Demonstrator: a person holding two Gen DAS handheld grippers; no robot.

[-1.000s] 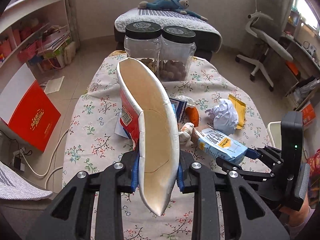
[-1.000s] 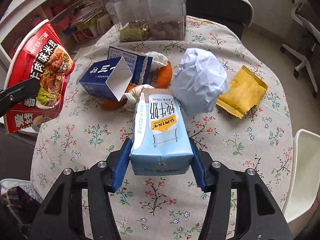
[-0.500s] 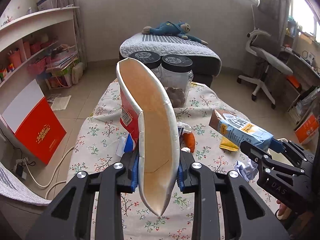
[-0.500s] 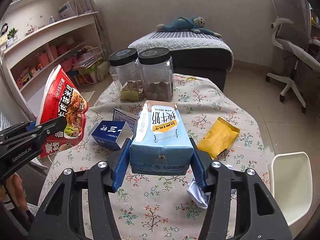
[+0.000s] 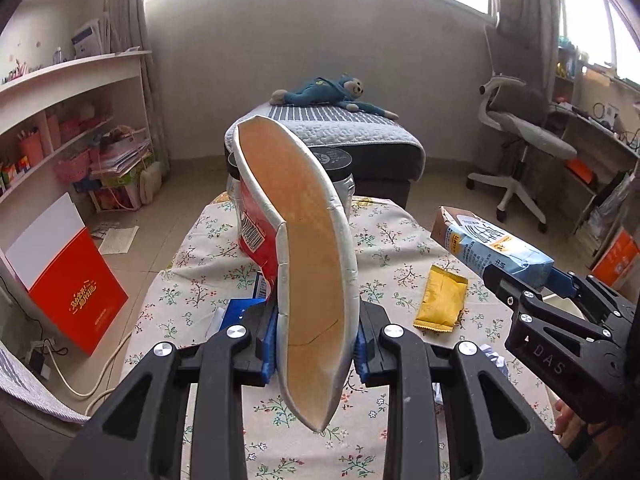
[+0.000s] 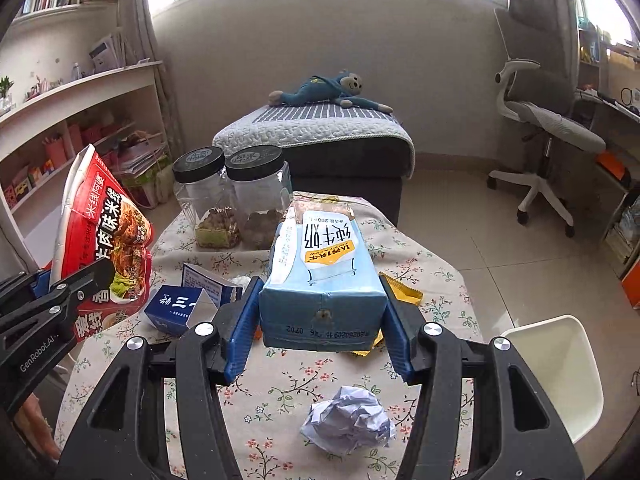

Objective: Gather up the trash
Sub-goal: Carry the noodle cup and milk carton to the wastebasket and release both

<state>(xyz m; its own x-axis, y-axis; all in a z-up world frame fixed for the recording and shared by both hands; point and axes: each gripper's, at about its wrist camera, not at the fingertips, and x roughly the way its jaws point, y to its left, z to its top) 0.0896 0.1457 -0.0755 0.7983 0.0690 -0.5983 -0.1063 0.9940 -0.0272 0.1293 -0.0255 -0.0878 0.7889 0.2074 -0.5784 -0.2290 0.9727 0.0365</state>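
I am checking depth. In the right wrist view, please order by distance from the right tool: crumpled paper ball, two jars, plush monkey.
From the right tool:
1. Crumpled paper ball, on the table just below it.
2. Two jars, at the table's far edge, left.
3. Plush monkey, on the bed beyond the table.

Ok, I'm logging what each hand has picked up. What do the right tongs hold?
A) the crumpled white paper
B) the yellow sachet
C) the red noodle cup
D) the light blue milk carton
D: the right tongs are clamped on the sides of the light blue milk carton, lifted above the floral tablecloth.
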